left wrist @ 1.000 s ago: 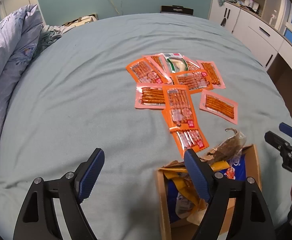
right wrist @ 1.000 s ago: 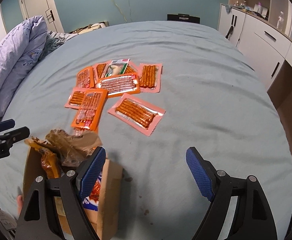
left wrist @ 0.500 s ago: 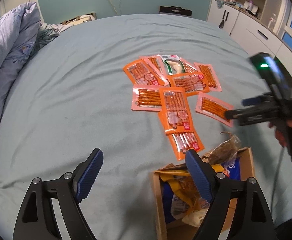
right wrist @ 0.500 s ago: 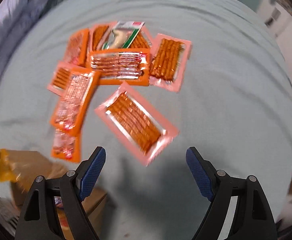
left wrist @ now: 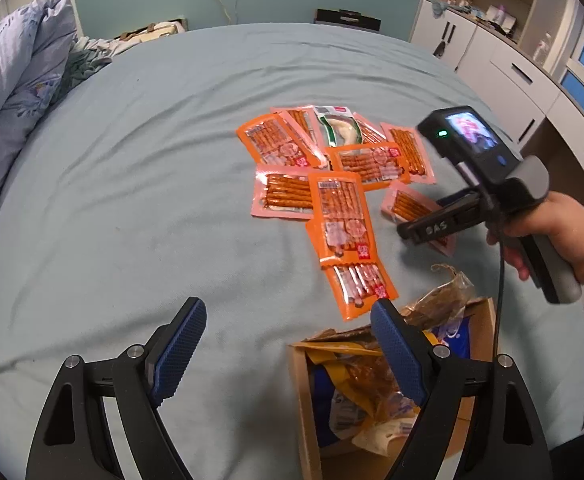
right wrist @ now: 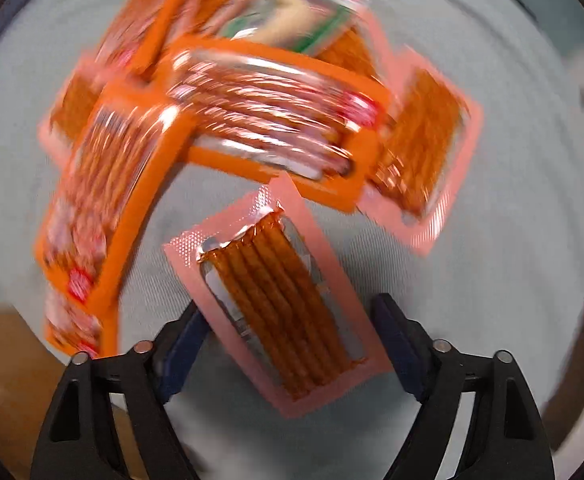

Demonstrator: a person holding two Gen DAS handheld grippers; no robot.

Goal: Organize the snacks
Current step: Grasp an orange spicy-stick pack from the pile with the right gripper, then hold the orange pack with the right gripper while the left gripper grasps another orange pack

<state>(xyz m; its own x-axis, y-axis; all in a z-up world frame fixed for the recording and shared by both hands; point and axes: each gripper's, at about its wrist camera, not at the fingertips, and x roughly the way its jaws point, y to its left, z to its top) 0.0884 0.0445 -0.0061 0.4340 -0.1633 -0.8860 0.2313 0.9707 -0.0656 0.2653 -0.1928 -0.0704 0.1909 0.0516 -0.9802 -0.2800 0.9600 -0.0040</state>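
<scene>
Left wrist view, tool: left gripper (left wrist: 286,330) at the bottom of the frame, jaws wide apart with nothing between them, poised over bare bedsheet (left wrist: 132,184).
Left wrist view, snacks: we count roughly nine flat packets (left wrist: 340,184) spread at centre frame, mostly orange and pink stick packs, with one green-and-white pack (left wrist: 338,128) at the top of the cluster.
Left wrist view, container: cardboard box (left wrist: 488,332) at lower right, already holding several crumpled bags and wrappers.
Left wrist view, other tool: right gripper (left wrist: 420,232) enters from the right edge, held in a hand (left wrist: 564,232), its tip over a pink stick packet (left wrist: 408,206) right of the cluster.
Right wrist view, tool: right gripper (right wrist: 288,344) at the bottom, pointing steeply down; its jaws are closing, with the pink stick packet (right wrist: 276,296) lying between them; we do not see the pads pressing it yet.
Right wrist view, surroundings: remaining packets fill the upper half, heavily blurred; a brown patch at lower left is probably the box.
Progress: we judge the task partly done, as some snacks sit in the box, yet most packets are on the sheet.
</scene>
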